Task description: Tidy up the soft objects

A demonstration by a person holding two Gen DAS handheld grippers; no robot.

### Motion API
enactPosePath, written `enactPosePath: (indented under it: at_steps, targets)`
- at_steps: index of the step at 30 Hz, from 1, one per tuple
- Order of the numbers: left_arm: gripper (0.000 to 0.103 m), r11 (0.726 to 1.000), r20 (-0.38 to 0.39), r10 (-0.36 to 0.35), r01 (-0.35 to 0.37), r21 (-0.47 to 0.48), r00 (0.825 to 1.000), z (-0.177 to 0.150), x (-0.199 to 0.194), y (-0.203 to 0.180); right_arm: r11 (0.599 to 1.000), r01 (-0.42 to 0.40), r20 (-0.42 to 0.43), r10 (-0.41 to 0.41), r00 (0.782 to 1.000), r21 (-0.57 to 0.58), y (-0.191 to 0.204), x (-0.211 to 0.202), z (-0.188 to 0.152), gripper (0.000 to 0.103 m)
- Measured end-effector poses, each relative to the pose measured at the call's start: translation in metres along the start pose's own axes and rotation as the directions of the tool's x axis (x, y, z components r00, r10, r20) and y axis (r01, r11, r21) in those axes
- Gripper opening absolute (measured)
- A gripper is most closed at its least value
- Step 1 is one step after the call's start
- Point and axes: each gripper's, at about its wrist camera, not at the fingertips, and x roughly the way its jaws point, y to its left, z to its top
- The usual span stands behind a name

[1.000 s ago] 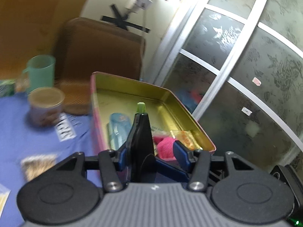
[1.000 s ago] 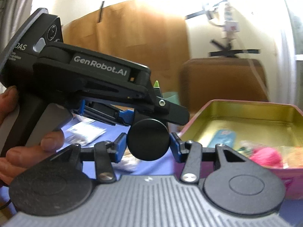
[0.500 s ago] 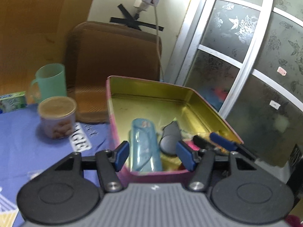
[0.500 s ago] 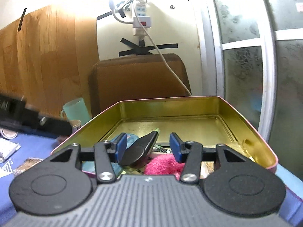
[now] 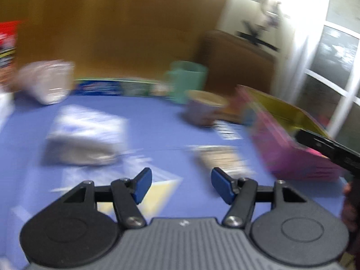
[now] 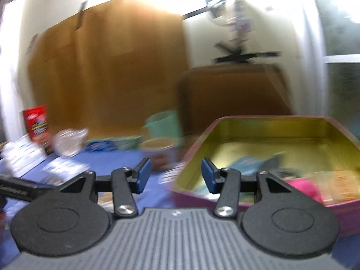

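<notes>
A pink tin with a gold inside (image 6: pixel 265 135) stands on the blue table; it also shows at the right of the left wrist view (image 5: pixel 281 135). In it lie a pink fluffy thing (image 6: pixel 303 187), a blue packet (image 6: pixel 245 163) and an orange packet (image 6: pixel 342 184). My right gripper (image 6: pixel 174 176) is open and empty, just left of the tin's near corner. My left gripper (image 5: pixel 181 187) is open and empty over the blue table, facing a grey pouch (image 5: pixel 81 150) and a flat patterned packet (image 5: pixel 222 157). Both views are blurred.
A green mug (image 5: pixel 186 81), a lidded cup (image 5: pixel 204 110), a clear bag (image 5: pixel 47 81), a white and blue packet (image 5: pixel 90 121), a red box (image 6: pixel 37 128) and a brown chair back (image 6: pixel 231 94) are around. The other gripper's body (image 5: pixel 330 148) crosses the left view's right edge.
Both grippers have swung left and back from the tin. The left view has turned from the tin's inside to the table at its left.
</notes>
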Motion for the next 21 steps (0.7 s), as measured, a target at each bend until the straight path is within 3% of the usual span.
enactPosePath:
  at_steps: [3,7,10,16,21]
  targets:
    - [0.06,0.992,0.029,0.109,-0.107,-0.061,0.994,-0.006,-0.013,0.042,0.994,-0.113,-0.082,0.113,0.99,0.0,0.03,0.021,-0.002,0.052]
    - [0.064,0.967,0.072,0.222,-0.211,-0.144,0.972,-0.015,-0.025,0.085,0.97,-0.242,-0.185,0.24,0.953,0.009,0.068,0.054,-0.001,0.058]
    - [0.064,0.957,0.105,0.185,-0.155,-0.245,0.977,-0.018,-0.033,0.102,0.954,-0.297,-0.221,0.296,0.929,0.03,0.09,0.079,0.004,0.065]
    - [0.064,0.966,0.155,0.193,-0.159,-0.206,0.969,-0.018,-0.037,0.093,0.933,-0.347,-0.282,0.359,0.89,0.092,0.122,0.14,0.012,0.074]
    - [0.066,0.967,0.171,0.201,-0.168,-0.19,0.965,-0.019,-0.035,0.086,0.929,-0.328,-0.333,0.368,0.868,0.171,0.135,0.19,0.018,0.074]
